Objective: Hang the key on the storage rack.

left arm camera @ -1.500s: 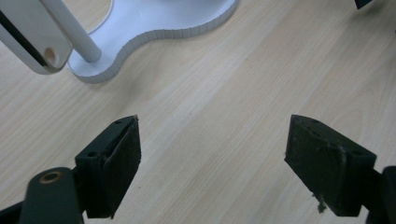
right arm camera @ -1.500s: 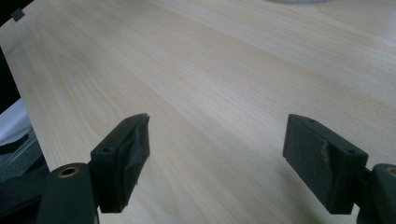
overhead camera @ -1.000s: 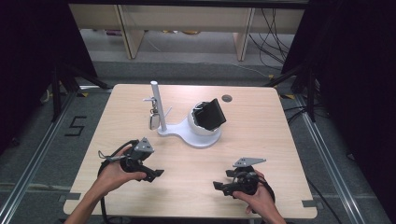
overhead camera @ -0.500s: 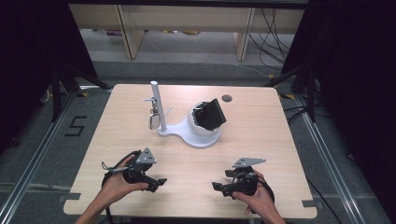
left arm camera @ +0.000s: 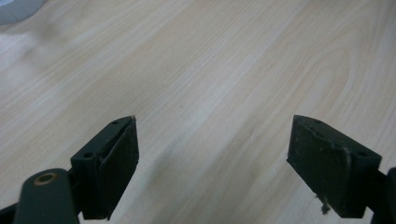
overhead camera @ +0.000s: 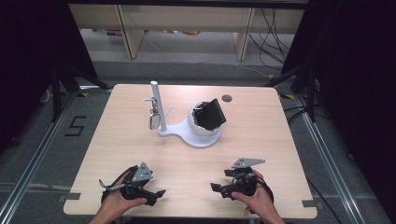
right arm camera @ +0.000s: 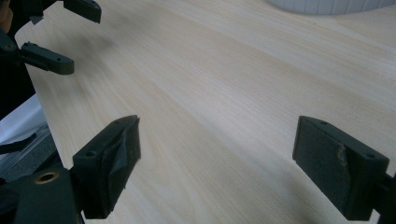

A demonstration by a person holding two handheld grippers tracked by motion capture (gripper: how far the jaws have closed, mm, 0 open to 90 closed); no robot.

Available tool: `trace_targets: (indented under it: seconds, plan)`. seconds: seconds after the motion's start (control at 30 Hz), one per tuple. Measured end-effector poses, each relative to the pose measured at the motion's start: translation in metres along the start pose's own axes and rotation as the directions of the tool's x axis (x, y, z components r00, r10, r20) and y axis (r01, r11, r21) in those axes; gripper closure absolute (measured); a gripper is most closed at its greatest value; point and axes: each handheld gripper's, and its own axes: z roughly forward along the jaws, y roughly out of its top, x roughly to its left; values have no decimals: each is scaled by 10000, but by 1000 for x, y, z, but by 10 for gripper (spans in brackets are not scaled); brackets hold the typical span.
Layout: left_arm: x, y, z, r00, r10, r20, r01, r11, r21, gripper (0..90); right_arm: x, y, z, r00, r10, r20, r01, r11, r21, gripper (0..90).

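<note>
A white stand (overhead camera: 187,136) sits mid-table with an upright post (overhead camera: 158,105); a small key-like item (overhead camera: 153,120) hangs from a hook on the post. On its round cup leans a black box-like device (overhead camera: 212,114). My left gripper (overhead camera: 158,193) is held near the front edge at the left, pointing right, with its jaws wide apart over bare wood (left arm camera: 212,126). Opposite it, my right gripper (overhead camera: 215,188) points left, also open and empty (right arm camera: 217,123). Both are well short of the stand.
The wooden table (overhead camera: 261,140) has a small round hole (overhead camera: 227,98) at the back right. In the right gripper view the other gripper (right arm camera: 46,32) shows at upper left near the table's edge, and the stand's base (right arm camera: 327,4) at the top. Shelving stands beyond the table.
My left gripper has drawn back toward the front edge of the table. The right gripper and the stand have stayed put.
</note>
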Motion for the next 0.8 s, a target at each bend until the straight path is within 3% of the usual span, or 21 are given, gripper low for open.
trace_targets:
  seconds: [0.03,0.07,0.1,0.23,0.27,0.3,0.33,0.37,0.43,0.47,0.53,0.57,0.67,0.73,0.77,0.8]
  plan:
    - [-2,-1,-2,9998,186,-26,-186,9998,-73,161,1,0,0,10000,64,-22,-64,10000,64,162]
    - [-3,-2,-4,9998,174,-16,-174,9998,-67,161,1,0,-1,9999,-93,94,92,9999,105,162]
    - [-6,-3,-4,10000,34,30,-33,9999,-98,161,2,0,-1,9999,52,92,-53,9998,166,162]
    - [-12,-10,-6,9997,193,-152,-190,9996,191,162,0,1,0,9991,-412,21,412,9991,98,163]
    - [-12,-11,-6,9994,319,-93,-317,9993,206,161,3,1,-1,9998,-175,107,173,9998,119,163]
    - [-14,-13,-7,9997,235,-62,-233,9994,262,161,3,1,-1,9998,-175,107,173,9998,119,163]
    - [-14,-13,-8,9991,408,-93,-405,9988,286,161,2,1,-1,9996,-253,141,251,9996,130,162]
    - [-17,-15,-8,9999,163,-46,-162,9997,198,161,2,1,-1,9996,-258,138,256,9996,134,163]
    - [-17,-16,-8,9999,130,23,-130,9998,145,161,1,1,0,9990,-408,170,407,9991,65,162]
    - [-15,-16,-8,9993,358,-64,-356,9991,237,161,1,1,-1,9984,-491,275,490,9988,54,162]
    - [-15,-18,-8,9998,122,-142,-119,9996,248,162,2,1,0,9991,-418,95,417,9991,121,162]
    - [-13,-18,-9,9998,203,-91,-202,9996,179,161,1,1,1,9991,-414,-40,414,9991,123,163]
    - [-13,-18,-10,9999,47,-99,-46,9999,104,161,5,0,1,10000,46,-8,-46,9999,157,163]
    - [-12,-19,-9,9999,102,-120,-100,9998,174,161,2,0,1,9995,-309,75,309,9995,87,163]
    - [-12,-20,-9,9999,26,-164,-23,9997,223,161,5,0,1,10000,17,19,-17,9999,153,163]
    - [-11,-20,-8,9999,9,-147,-5,9996,272,161,5,0,1,10000,-52,39,51,9999,125,163]
